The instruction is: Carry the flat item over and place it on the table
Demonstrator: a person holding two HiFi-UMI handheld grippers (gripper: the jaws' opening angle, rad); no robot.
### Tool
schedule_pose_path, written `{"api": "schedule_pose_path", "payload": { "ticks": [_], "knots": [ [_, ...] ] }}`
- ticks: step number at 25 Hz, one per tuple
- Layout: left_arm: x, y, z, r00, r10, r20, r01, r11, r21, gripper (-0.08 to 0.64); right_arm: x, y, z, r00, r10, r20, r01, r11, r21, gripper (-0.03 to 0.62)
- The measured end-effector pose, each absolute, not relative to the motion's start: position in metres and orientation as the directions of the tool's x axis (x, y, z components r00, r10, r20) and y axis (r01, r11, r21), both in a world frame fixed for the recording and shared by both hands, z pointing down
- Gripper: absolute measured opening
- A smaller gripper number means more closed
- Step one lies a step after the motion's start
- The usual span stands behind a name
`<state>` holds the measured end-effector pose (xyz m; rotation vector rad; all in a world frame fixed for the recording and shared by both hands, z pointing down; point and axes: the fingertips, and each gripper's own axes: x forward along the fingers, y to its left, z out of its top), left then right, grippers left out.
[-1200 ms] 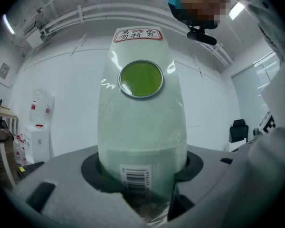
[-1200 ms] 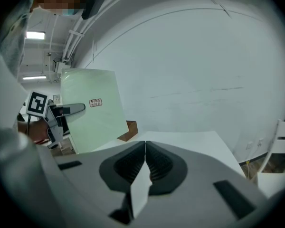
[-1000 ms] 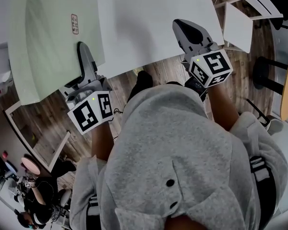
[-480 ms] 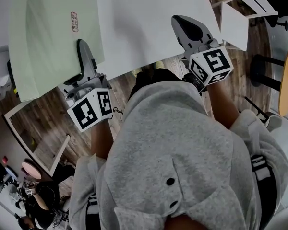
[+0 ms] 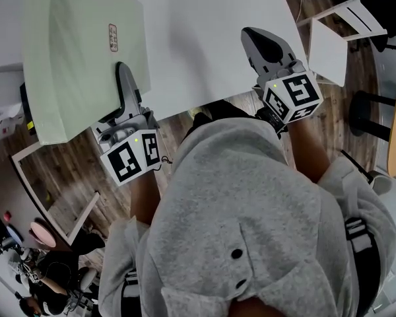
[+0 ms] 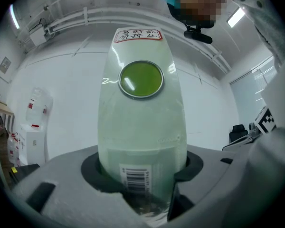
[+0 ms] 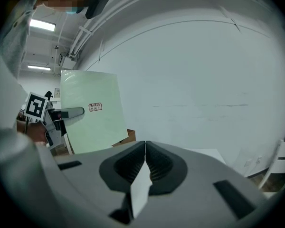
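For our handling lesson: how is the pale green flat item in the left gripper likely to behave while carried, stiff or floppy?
The green flat item is probably fairly stiff: its edges look straight well beyond the left gripper. Its glossy surface may be slippery. Gripped at one edge, it could swing.

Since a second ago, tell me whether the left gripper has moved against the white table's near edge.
Yes, slightly: the left gripper, clamped on the green flat item, has edged forward, farther over the white table's near edge.

Bright, even overhead light (ceiling strips glare); fisheye bending, dark vignette at gripper-view edges.
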<state>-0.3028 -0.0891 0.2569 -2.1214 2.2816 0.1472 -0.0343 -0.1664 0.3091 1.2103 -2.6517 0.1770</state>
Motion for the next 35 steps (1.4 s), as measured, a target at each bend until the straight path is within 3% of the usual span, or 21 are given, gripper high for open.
{"api": "schedule_pose_path", "payload": {
  "ticks": [18, 35],
  "knots": [
    [-0.308, -0.139, 0.236, -0.149, -0.981, -0.124, -0.989, 0.149, 0.009, 0.270, -0.021, -0.229, 0.309, -0.668, -0.720, 0.190, -0.740, 0.669, -0.070, 0.028],
    [-0.332, -0.201, 0.215, -0.188, -0.971, -0.148, -0.980, 0.195, -0.031, 0.270, -0.012, -0.271, 0.341, -0.665, -0.704, 0.250, -0.742, 0.661, -0.113, 0.028]
  ]
}}
